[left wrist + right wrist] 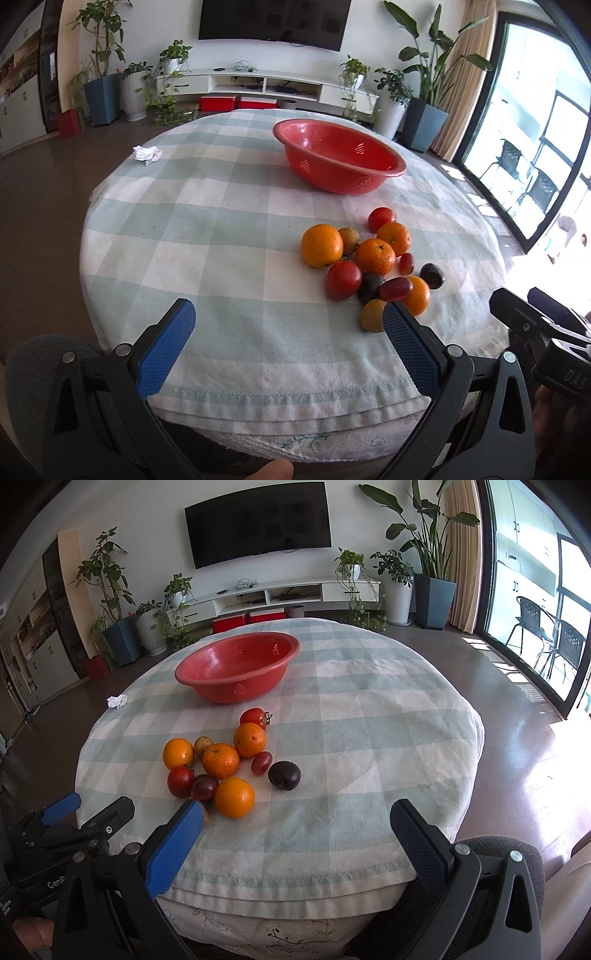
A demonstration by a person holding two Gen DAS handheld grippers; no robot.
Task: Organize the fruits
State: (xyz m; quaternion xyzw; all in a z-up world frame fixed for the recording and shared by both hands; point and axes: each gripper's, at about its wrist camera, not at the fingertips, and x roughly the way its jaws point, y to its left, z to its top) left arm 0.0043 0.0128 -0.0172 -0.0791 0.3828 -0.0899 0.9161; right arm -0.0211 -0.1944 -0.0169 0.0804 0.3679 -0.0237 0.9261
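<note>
A heap of fruit lies on the checked tablecloth: several oranges (pixel 321 245) (pixel 234 797), red tomatoes (pixel 342 280) (pixel 255 718), dark plums (pixel 432 275) (pixel 283 775) and small red ones. Behind the heap stands an empty red perforated bowl (pixel 391 162) (pixel 207 686). My left gripper (pixel 288 321) is open near the table's front edge, its right finger just in front of a small orange (pixel 372 315). My right gripper (pixel 297 819) is open too, above the front edge, to the right of the heap. Neither holds anything.
A crumpled white tissue (pixel 147 153) (pixel 116 700) lies at the table's far left. The table (pixel 221 229) is round with a cloth hanging over its edge. A grey chair back sits under each gripper. Potted plants and a TV cabinet stand beyond.
</note>
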